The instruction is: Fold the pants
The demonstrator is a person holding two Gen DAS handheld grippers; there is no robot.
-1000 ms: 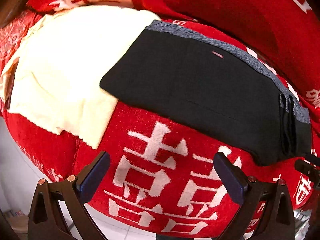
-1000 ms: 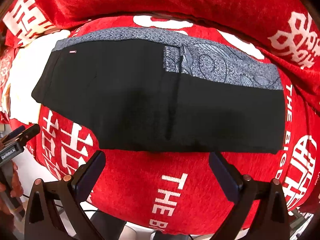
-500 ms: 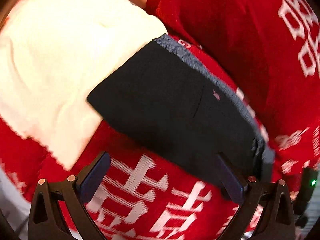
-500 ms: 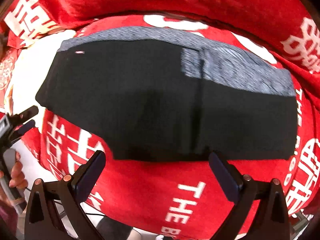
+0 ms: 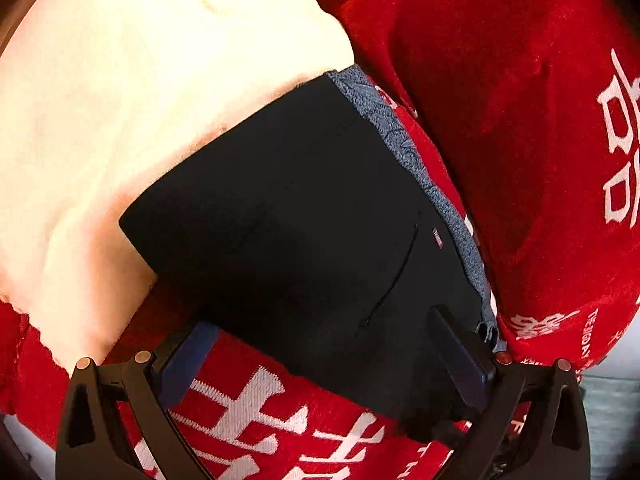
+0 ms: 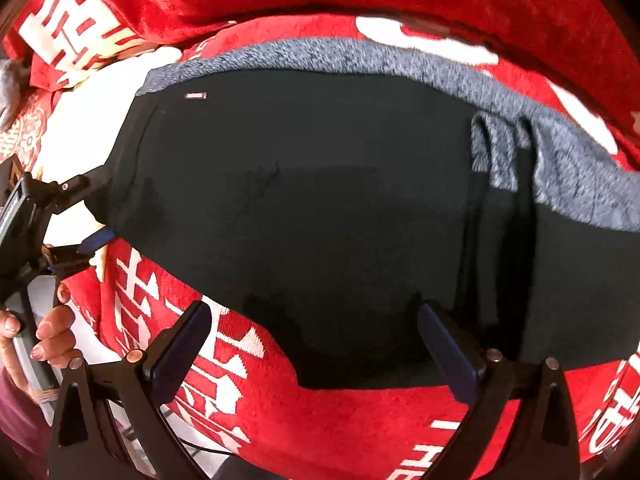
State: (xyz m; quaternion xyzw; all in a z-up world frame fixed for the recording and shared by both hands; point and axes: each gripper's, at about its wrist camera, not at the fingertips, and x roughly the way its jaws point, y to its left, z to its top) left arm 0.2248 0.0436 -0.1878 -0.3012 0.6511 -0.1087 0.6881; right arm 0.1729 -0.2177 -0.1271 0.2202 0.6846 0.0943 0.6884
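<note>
Left wrist view: black pants (image 5: 304, 216), folded flat w/ a grey-blue patterned waistband (image 5: 404, 136) along the far edge, lie on a plush red blanket (image 5: 520, 128) printed w/ white characters; one end overlaps a fuzzy cream cloth (image 5: 132, 92). Left claw (image 5: 320, 364) is spread wide, right finger over the pants' near edge, not gripping. Right wrist view adds belt loops (image 6: 500, 152), a small pink tag (image 6: 195, 96), and the person's hand (image 6: 44, 332) holding the left claw (image 6: 86, 216) at the pants' left end. Right claw (image 6: 316, 344) gapes open, fingers straddling the near hem.
</note>
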